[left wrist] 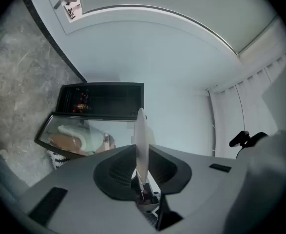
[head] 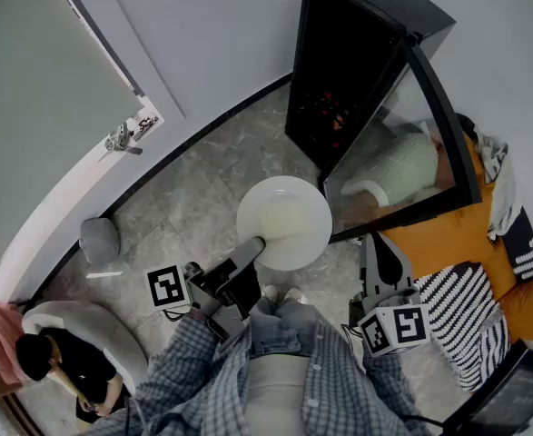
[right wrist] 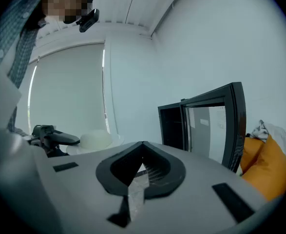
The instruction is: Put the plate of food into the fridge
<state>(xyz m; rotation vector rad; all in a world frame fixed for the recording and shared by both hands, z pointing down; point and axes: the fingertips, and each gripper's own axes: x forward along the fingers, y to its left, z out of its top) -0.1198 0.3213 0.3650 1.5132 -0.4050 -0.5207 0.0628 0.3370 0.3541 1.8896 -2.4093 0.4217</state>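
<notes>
Jeans point(head: 280, 321) and a checked shirt point(head: 248, 380) fill the bottom of the head view. At their left a second person point(head: 66, 366) sits in a pale chair point(head: 112, 334). Just ahead, the left gripper point(head: 252, 246) is clamped on the near rim of the white plate point(head: 313, 242) and holds it level above the marbled floor point(head: 193, 198). Its own view shows that rim edge-on, pinched between the 2 jaws. A pale mound of food point(head: 284, 216) sits in the plate's middle. The right gripper point(head: 372, 243) hangs beside the plate, apart from it, with its jaws pressed together on nothing. To its right lie a striped cushion point(head: 470, 312) and an orange cover point(head: 457, 239). Just beyond the plate stands the black fridge point(head: 334, 71), its glass door point(head: 402, 157) swung open toward the right. The plate is outside the fridge, in front of the dark opening.
</notes>
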